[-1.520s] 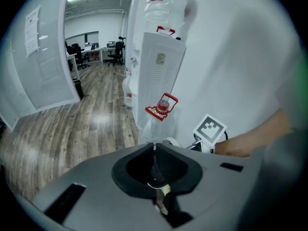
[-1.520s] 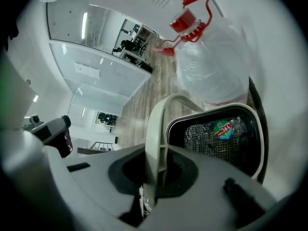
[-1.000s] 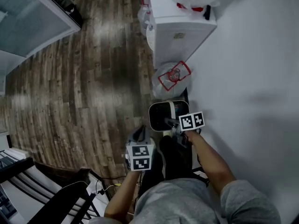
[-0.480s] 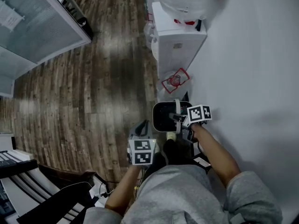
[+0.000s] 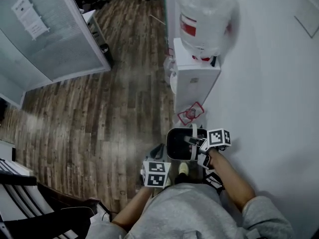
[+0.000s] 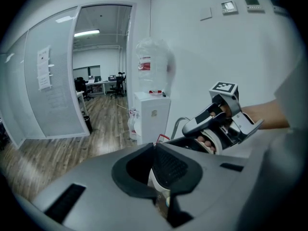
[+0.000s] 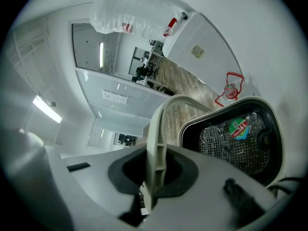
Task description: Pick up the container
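The black plastic container with a pale rim (image 5: pixel 177 144) hung by its pale arched plastic handle (image 5: pixel 193 131) from the right gripper (image 5: pixel 191 140). It was close in front of the person's grey-trousered legs (image 5: pixel 184 208) and just beside the white wall (image 5: pixel 269 83). In the right gripper view, the right gripper's (image 7: pixel 155 170) jaws were pinched narrow on the flat strip of the handle (image 7: pixel 156 143), which ran upright between them and arched over to the container's rim (image 7: pixel 226 112). The container's mouth was tipped toward the camera. Inside lay something mesh-patterned with a round green and red sticker (image 7: pixel 239 127), possibly a crumpled clear bottle, though the view was too distorted to be sure.

The left gripper (image 5: pixel 159 147) was just left of the container, apart from it and pointing downward over the brown wood-plank floor (image 5: pixel 99 118). In the left gripper view, the left gripper's (image 6: pixel 155 150) jaws met at their tips with nothing clamped between them. The right gripper (image 6: pixel 216 124) and the hand (image 6: pixel 208 142) holding it showed beyond them.

Past the container, a white water dispenser cabinet (image 5: pixel 194 81) stood against the wall with a clear plastic bottle (image 5: pixel 204 19) on top. A clear bag with red print (image 5: pixel 189 114) lay at the cabinet's foot. A frosted glass partition (image 5: pixel 55 34) ran along the far left.
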{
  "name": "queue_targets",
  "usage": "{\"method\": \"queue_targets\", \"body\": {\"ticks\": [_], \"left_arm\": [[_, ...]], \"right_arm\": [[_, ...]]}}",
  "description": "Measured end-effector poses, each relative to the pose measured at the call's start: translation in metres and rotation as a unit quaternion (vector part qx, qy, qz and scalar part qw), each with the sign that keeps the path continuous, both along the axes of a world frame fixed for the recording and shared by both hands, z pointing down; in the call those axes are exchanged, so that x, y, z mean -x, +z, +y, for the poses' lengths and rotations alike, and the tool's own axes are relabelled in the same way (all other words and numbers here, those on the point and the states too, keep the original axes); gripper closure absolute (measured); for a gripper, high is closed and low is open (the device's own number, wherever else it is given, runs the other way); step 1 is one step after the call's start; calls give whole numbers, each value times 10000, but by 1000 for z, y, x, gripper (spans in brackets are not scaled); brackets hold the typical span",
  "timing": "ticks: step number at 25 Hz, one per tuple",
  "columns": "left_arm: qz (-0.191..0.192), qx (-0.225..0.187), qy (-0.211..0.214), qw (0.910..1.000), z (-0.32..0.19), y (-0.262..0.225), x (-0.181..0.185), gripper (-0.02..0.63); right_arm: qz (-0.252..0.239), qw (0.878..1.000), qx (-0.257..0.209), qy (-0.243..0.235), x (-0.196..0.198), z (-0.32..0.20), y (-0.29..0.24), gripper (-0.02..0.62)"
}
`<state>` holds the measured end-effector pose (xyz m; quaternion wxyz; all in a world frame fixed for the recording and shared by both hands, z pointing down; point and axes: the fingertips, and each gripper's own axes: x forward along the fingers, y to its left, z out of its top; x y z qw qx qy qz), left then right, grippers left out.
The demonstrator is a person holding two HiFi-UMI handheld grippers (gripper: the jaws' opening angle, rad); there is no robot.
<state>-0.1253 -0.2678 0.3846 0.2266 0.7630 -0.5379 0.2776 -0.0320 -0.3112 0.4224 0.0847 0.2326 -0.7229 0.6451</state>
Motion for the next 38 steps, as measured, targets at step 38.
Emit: {"method": "queue_targets", "body": {"ticks": [38], "left_arm": [[275,-525,60,9982,-7,-50,-7,578]], "right_arm": [[-740,9942,-236,749,-23,17,-89,561]]}}
